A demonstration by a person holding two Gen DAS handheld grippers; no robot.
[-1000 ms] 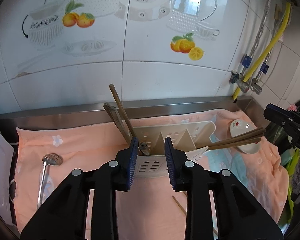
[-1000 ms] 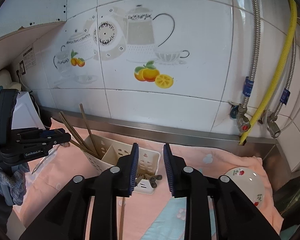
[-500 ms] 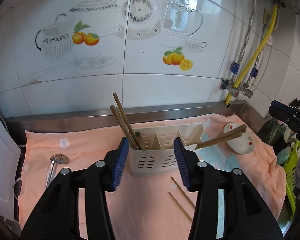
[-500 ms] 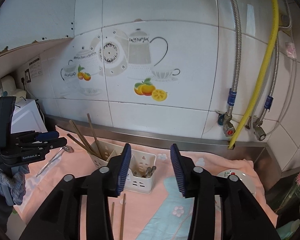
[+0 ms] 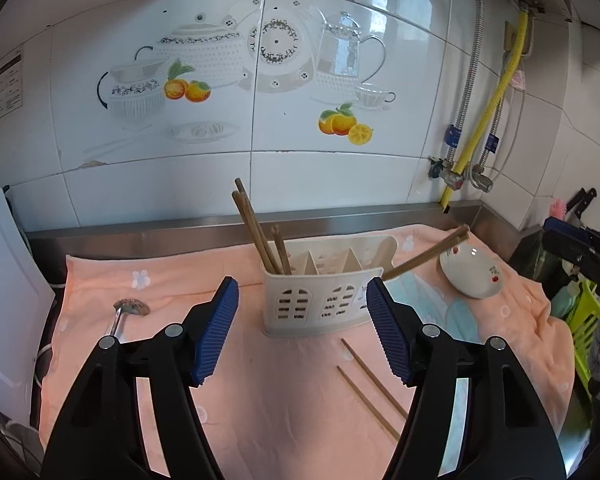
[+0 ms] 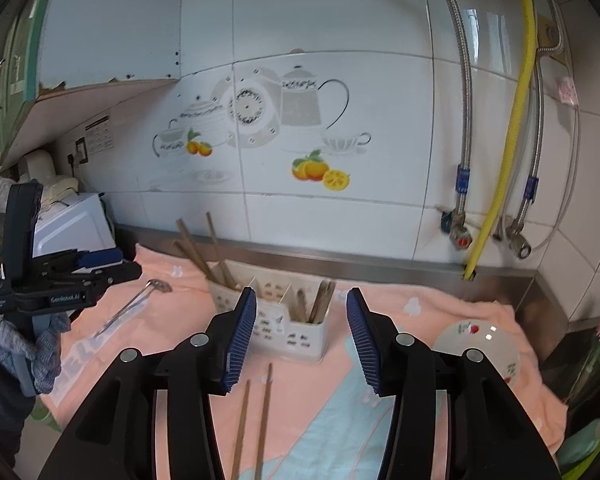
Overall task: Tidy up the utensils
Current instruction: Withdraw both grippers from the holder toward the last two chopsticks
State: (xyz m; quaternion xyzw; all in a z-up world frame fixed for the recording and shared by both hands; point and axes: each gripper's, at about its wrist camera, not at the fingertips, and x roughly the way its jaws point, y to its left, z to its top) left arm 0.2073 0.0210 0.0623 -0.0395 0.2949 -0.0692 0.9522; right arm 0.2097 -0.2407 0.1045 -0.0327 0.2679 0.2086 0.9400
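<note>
Far left in our right wrist view, the left black two-finger gripper with blue ribbed pads [image 6: 100,258] hangs above the counter's edge, and white lettering on its body reads "GenRobot.AI". In our left wrist view its jaws stand spread wide, nothing between them [image 5: 300,330].

Just right of it, a long-handled metal skimmer spoon [image 5: 121,316] lies flat on the peach-pink floral towel [image 5: 260,400] that covers the counter.

At the centre, the cream plastic utensil caddy with arched cut-outs [image 5: 324,290] stands upright on the towel. Three brown wooden chopsticks [image 5: 260,236] lean in its leftmost compartment. More brown sticks [image 6: 320,300] lean out of its rightmost compartment, pointing toward the saucer.

In front of the caddy, two loose wooden chopsticks [image 5: 370,386] lie flat on the towel, side by side, apart from the caddy.

Our right black two-finger gripper with blue ribbed pads [image 6: 302,340] is also spread open and holds nothing; it frames the caddy from above the loose pair.

Further right, a small white saucer with red strawberry prints [image 5: 474,274] sits on the towel near the caddy's right end.

On the tiled wall, a sheet of printed text [image 6: 99,136] sits at the left, too small to read.
</note>
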